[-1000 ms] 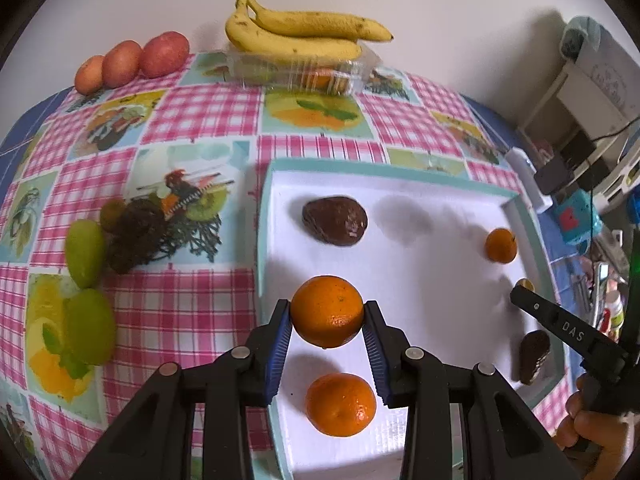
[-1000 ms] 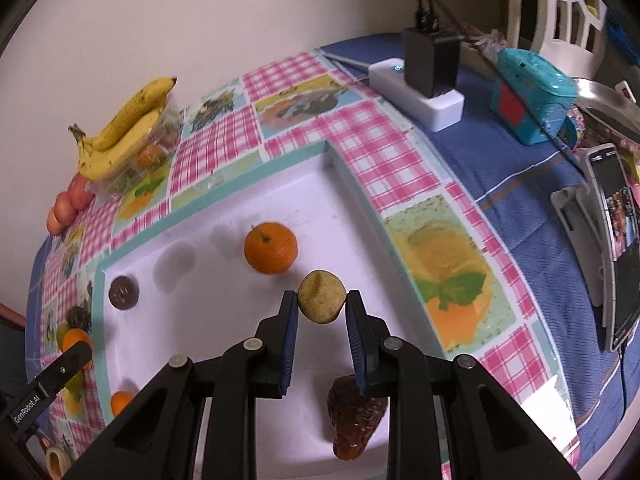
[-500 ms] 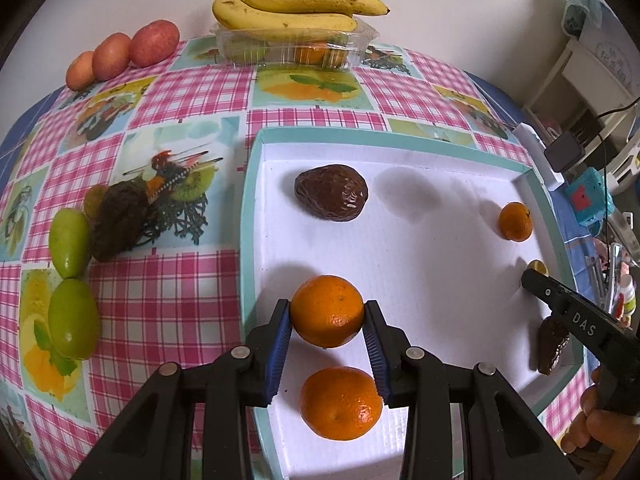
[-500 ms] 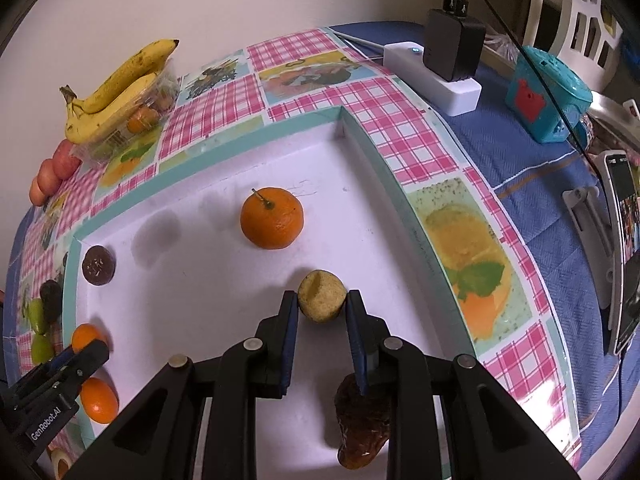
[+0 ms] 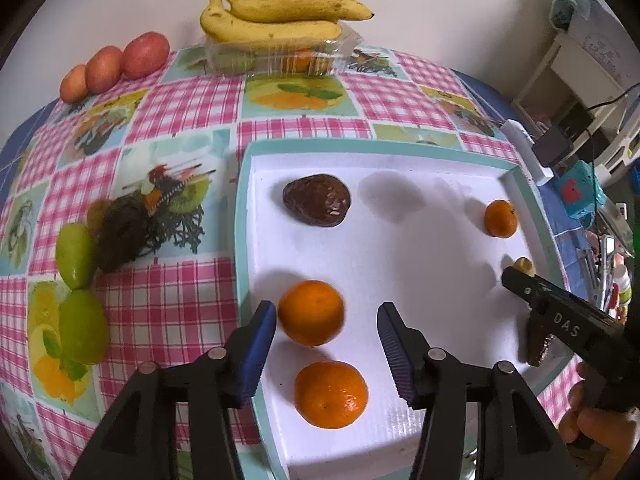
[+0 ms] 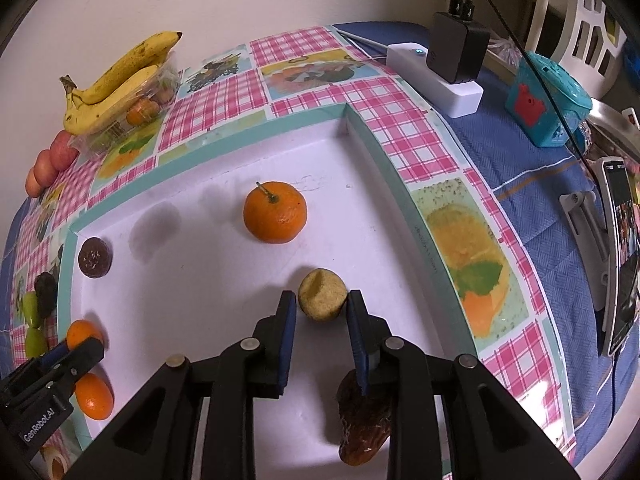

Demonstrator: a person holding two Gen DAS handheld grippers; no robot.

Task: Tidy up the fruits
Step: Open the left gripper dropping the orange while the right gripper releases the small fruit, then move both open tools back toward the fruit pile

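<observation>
My left gripper point(image 5: 326, 322) is opening, the orange point(image 5: 311, 312) sitting loose between its jaws; my right gripper point(image 6: 322, 310) is opening around the yellowish fruit point(image 6: 322, 294).

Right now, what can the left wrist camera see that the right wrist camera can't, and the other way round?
Only the left: its own tongs, jaws opening around an orange. Only the right: its tongs, opening around a small yellowish fruit, plus a phone on a stand. Both share the white tray, the bananas and the dark round fruit.
</observation>
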